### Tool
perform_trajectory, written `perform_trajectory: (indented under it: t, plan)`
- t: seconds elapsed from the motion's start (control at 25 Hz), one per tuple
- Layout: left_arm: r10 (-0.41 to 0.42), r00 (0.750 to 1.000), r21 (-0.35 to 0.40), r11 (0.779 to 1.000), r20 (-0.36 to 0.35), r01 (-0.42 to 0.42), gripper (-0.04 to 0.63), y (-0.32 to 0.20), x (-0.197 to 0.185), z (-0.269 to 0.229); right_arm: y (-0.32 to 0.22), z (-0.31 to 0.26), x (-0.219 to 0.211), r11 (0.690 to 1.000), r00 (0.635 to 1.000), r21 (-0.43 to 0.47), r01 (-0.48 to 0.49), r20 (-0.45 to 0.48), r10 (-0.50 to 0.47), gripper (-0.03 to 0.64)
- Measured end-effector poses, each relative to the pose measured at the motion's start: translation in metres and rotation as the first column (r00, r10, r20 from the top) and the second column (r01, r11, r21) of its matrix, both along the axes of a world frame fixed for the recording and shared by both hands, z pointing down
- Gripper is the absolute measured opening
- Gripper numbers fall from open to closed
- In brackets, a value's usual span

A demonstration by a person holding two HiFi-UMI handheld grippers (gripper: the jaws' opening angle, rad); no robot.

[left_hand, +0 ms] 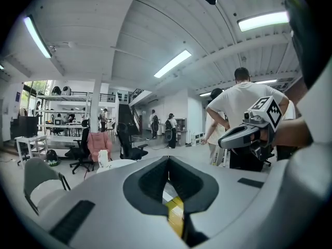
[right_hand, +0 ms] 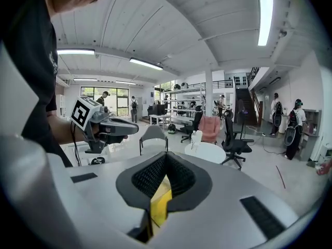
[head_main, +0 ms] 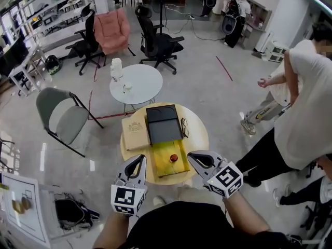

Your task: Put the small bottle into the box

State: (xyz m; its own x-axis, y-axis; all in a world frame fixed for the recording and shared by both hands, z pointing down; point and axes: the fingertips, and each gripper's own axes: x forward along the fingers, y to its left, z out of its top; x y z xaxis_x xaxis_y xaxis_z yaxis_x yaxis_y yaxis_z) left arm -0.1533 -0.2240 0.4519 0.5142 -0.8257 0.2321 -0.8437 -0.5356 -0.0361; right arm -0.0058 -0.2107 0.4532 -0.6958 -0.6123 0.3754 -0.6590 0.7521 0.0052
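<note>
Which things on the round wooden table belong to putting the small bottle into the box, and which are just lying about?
For the job:
small bottle
open box, yellow inside

Just lying about:
glasses
tan box, closed

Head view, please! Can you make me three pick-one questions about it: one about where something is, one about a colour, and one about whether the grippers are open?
1. The left gripper and right gripper are: A wide open; B shut and empty; C each squeezing a cup.
2. The small bottle is: A in the left gripper; B in the box; C in the right gripper.
3. The armchair is: A pink; B green; C blue.

Answers: B, both gripper views show the jaws together with nothing held. B, it sits on the box's yellow lining. A, the head view shows it pink.
</note>
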Motion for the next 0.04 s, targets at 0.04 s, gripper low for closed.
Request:
perform_trajectory:
  t: [0.04]
  plan:
    - [0.002,1.000,0.001,1.000,0.001,-0.002,0.018,0.0006,0.0001,0.0003,0.0021,0.0001,-0.0011,1.000,1.000,-0.002,-0.005,0.002,0.005,0.014]
